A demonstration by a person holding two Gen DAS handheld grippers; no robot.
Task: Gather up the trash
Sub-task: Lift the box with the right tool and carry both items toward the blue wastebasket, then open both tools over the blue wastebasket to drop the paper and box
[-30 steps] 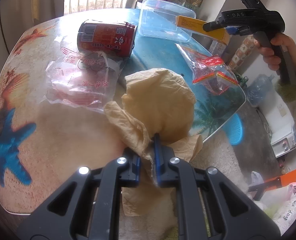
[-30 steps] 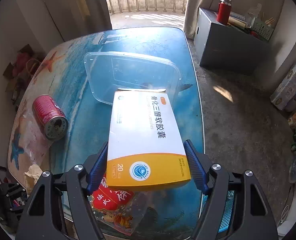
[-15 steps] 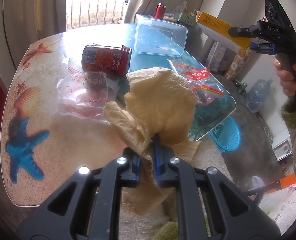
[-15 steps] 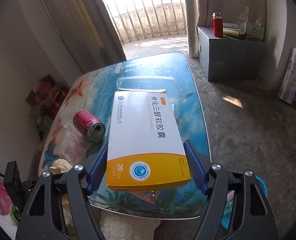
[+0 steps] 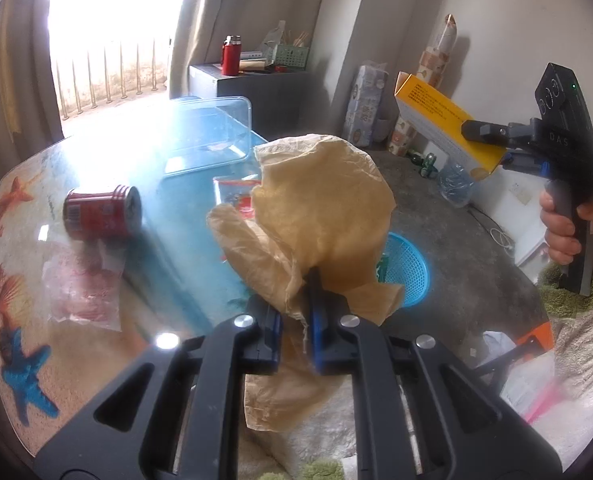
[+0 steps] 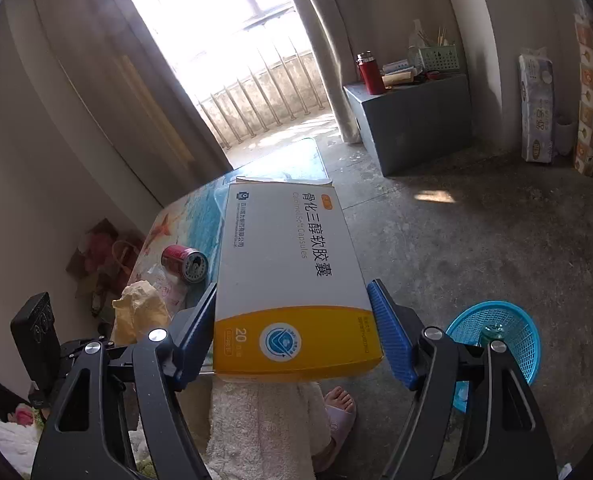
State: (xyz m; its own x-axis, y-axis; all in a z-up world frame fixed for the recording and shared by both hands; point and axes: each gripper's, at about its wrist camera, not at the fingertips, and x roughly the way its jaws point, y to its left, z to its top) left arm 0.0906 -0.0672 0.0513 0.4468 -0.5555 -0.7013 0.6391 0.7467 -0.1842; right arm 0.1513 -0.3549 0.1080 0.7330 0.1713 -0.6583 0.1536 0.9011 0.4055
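My left gripper (image 5: 296, 312) is shut on a crumpled tan paper bag (image 5: 320, 216), lifted above the table's near edge. My right gripper (image 6: 292, 320) is shut on a white and yellow medicine box (image 6: 288, 276), held in the air off the table's right side; the same box (image 5: 440, 120) shows at the right of the left wrist view. On the floor stands a blue mesh basket (image 6: 504, 328), also seen as the basket (image 5: 410, 272) behind the bag. On the table lie a red can (image 5: 100, 212), a pink plastic wrapper (image 5: 82, 284), a red snack packet (image 5: 236, 196) and a clear plastic container (image 5: 208, 132).
The table (image 5: 76, 344) has a beach print with starfish. A grey cabinet (image 6: 412, 116) with a red flask (image 6: 370, 72) stands at the back wall. A person's foot in a slipper (image 6: 336, 412) rests on a pale rug (image 6: 264, 428). Bare concrete floor (image 6: 496, 240) lies to the right.
Both grippers rose and drew back from the table toward the right. The box now hangs off the table's side near the blue basket, and the paper bag is lifted higher.
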